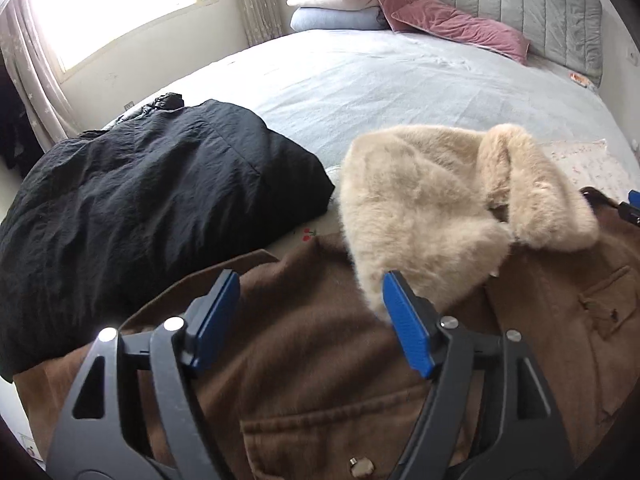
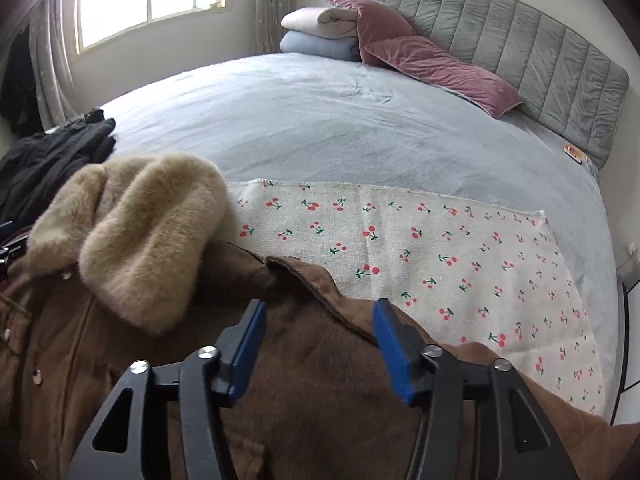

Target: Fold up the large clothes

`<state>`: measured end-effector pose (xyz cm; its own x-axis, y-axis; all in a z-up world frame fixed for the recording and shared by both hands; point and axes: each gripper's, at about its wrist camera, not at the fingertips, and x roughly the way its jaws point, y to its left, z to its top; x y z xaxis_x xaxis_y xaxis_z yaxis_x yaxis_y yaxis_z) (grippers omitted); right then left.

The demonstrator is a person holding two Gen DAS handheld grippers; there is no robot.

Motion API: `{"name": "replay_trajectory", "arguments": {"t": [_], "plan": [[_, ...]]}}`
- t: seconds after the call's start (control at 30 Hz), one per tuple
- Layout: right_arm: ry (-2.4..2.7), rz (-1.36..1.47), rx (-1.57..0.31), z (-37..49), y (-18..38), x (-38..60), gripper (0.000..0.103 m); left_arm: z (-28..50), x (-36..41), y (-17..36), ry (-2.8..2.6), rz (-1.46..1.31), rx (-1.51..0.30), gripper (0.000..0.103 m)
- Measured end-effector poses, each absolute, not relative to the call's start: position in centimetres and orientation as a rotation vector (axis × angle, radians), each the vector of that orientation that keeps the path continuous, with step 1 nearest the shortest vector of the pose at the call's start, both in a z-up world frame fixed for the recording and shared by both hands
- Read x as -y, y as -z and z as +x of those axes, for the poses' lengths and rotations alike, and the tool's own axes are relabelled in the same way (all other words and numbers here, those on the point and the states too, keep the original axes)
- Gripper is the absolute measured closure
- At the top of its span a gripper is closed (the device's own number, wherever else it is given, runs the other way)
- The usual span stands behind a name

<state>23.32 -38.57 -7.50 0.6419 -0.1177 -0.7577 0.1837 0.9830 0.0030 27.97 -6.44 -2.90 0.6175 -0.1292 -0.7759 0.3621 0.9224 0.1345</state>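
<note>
A brown coat (image 1: 312, 344) with a beige fur collar (image 1: 424, 200) lies on the near part of the bed. My left gripper (image 1: 310, 306) is open just above the coat's left shoulder area, holding nothing. The coat also shows in the right wrist view (image 2: 320, 380), with its fur collar (image 2: 148, 232) to the left. My right gripper (image 2: 318, 334) is open above the coat's right edge, holding nothing. The right gripper's tip shows at the right edge of the left wrist view (image 1: 632, 206).
A black jacket (image 1: 140, 200) lies folded left of the coat. A cherry-print cloth (image 2: 440, 252) lies under the coat on the grey-blue bed (image 2: 320, 120). Pink pillows (image 2: 432, 64), folded blankets (image 2: 320, 32) and a grey headboard (image 2: 520, 48) are at the far end.
</note>
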Motion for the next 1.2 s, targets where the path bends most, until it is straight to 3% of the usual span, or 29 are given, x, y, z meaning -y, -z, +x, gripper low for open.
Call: {"name": "replay_trajectory", "arguments": {"t": [0.03, 0.3, 0.57, 1.2], "plan": [[0.146, 0.093, -0.858, 22.6, 7.2, 38.2, 0.038, 27.1, 6.4, 2.6, 0.307, 0.277, -0.871, 0.020], [0.035, -0.082, -0.994, 21.4, 10.9, 29.4, 0.038, 21.7, 6.3, 3.7, 0.376, 0.174, -0.988, 0.020], [-0.147, -0.004, -1.014, 18.3, 10.0, 25.3, 0.038, 17.8, 7.6, 3.0, 0.388, 0.247, -1.013, 0.020], [0.583, 0.189, -0.934, -1.4, 0.3, 50.3, 0.027, 9.4, 10.1, 0.3, 0.582, 0.271, -1.084, 0.020]]}}
